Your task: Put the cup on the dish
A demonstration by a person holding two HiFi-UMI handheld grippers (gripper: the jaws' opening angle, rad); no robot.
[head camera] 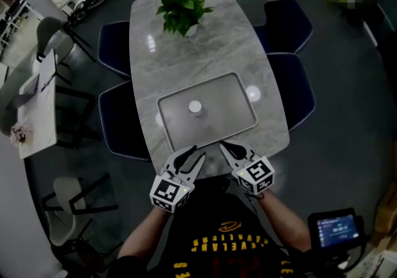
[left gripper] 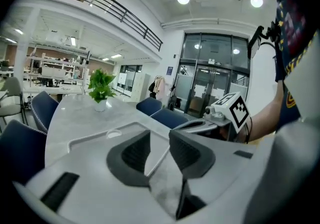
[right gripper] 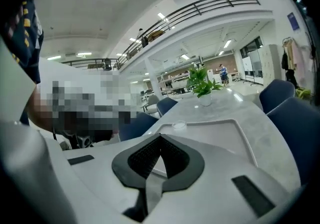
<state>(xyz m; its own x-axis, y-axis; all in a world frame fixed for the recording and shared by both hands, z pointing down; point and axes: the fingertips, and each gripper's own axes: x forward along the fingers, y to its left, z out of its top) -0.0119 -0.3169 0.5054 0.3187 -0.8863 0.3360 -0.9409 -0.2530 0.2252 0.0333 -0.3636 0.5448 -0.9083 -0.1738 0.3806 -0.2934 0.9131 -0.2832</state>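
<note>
Both hands are held low at the near edge of the desk, grippers pointing forward at the dish. The left gripper is released with nothing between its jaws. The right gripper is clenched tip to tip, empty. The cup sits mid-dish, looks upright, small and round, no obvious long axis.

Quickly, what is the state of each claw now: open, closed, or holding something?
Left claw: open, nothing between the jaws.
Right claw: closed, holding nothing.
</note>
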